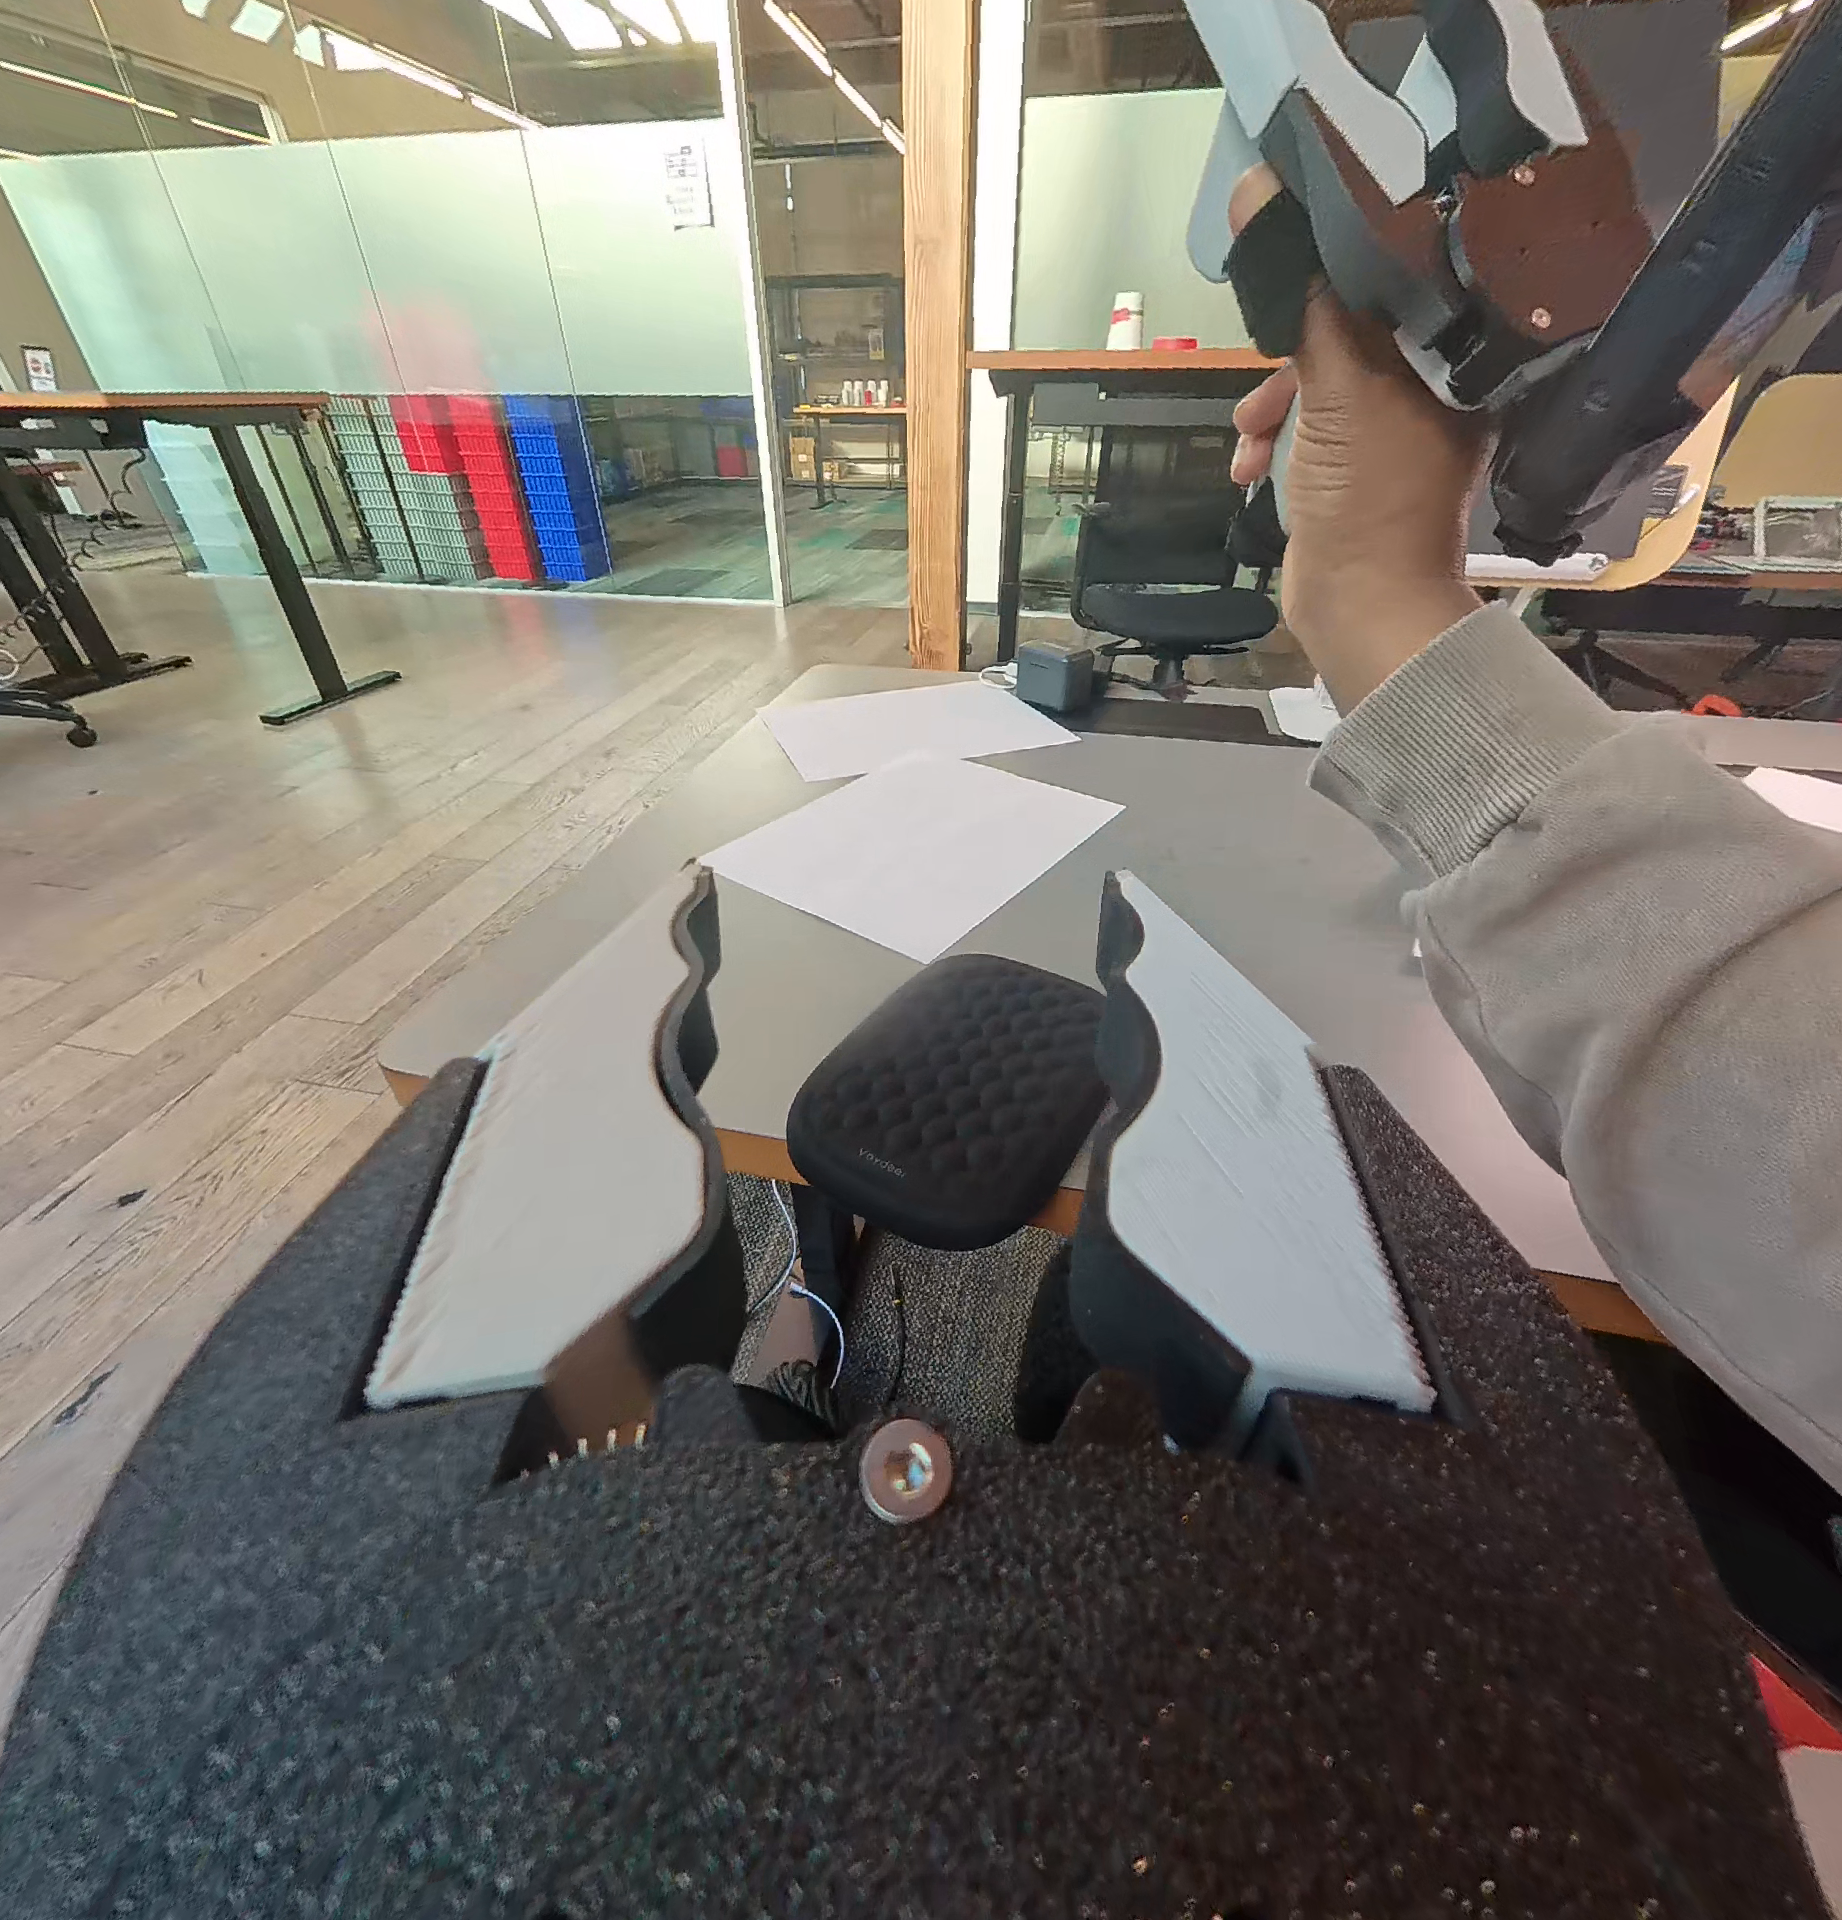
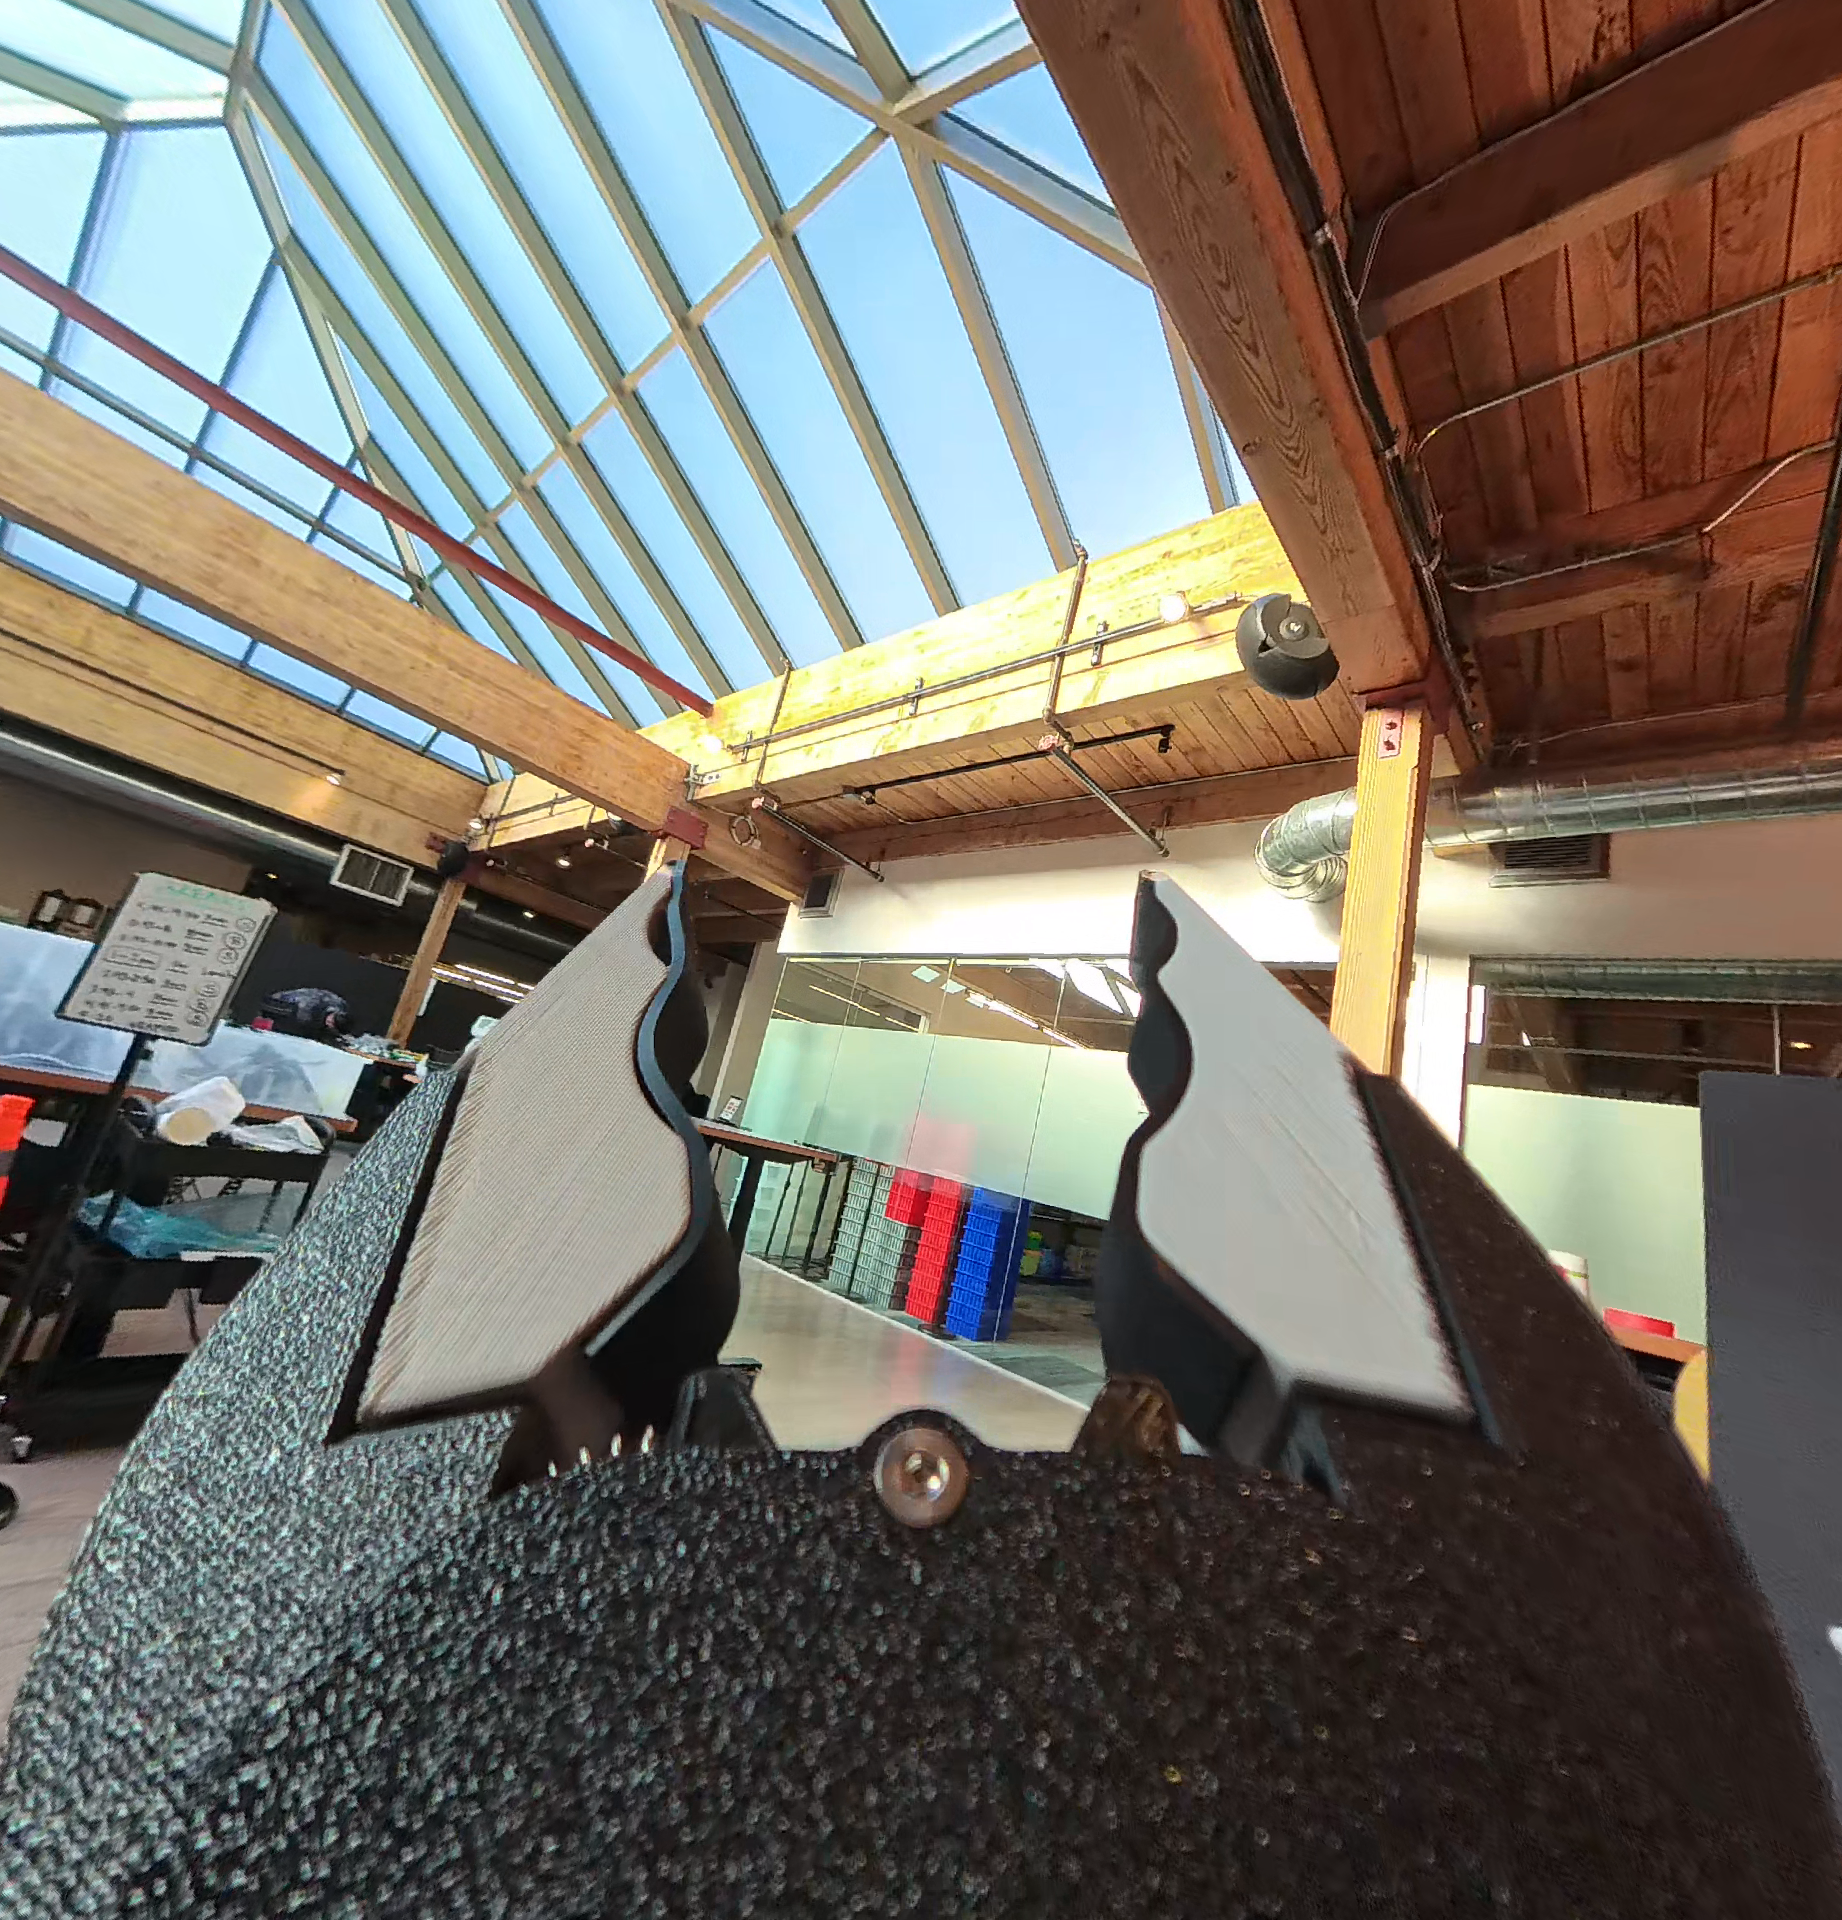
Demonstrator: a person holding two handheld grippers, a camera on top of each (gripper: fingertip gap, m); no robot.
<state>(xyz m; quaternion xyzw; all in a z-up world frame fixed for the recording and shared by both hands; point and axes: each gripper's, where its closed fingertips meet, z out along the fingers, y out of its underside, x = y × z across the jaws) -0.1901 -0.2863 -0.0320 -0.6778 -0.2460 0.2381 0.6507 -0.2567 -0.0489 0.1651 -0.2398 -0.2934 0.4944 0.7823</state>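
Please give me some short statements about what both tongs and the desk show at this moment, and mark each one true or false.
1. The left tongs are open and hold nothing. True.
2. The black pad lies at the desk edge. True.
3. The right tongs grip a paper sheet. False: they are open, empty and point up toward the skylight.
4. Only one paper sheet is on the desk. False: two white sheets overlap beyond the pad.

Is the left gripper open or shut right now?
Open. In the left wrist view the left gripper has a wide gap between its fingers, with the black wrist-rest pad on the grey table showing through it, ungripped.
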